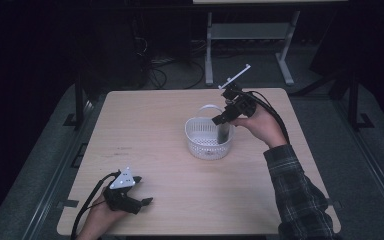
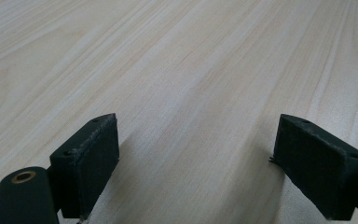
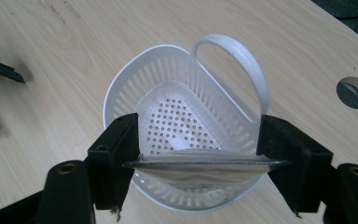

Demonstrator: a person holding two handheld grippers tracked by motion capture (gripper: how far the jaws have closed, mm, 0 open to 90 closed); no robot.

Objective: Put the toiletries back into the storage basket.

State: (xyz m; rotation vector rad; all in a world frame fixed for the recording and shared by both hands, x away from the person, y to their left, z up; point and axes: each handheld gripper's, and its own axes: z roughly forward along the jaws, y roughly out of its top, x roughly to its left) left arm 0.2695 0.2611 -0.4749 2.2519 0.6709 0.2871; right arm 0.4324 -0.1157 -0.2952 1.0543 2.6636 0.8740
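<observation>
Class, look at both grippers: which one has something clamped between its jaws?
The right gripper, over the white basket, clamps a flat clear pouch. The left gripper is open over bare table.

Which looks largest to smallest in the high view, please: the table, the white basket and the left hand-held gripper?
1. Table, by far the largest.
2. White basket.
3. Left hand-held gripper, slightly smaller than the basket; it sits nearer the camera, so its true size against the basket is unsure.

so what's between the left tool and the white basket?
Bare tabletop. The high view shows nothing lying between the left tool and the white basket; the left gripper view shows plain wood ahead.
</observation>
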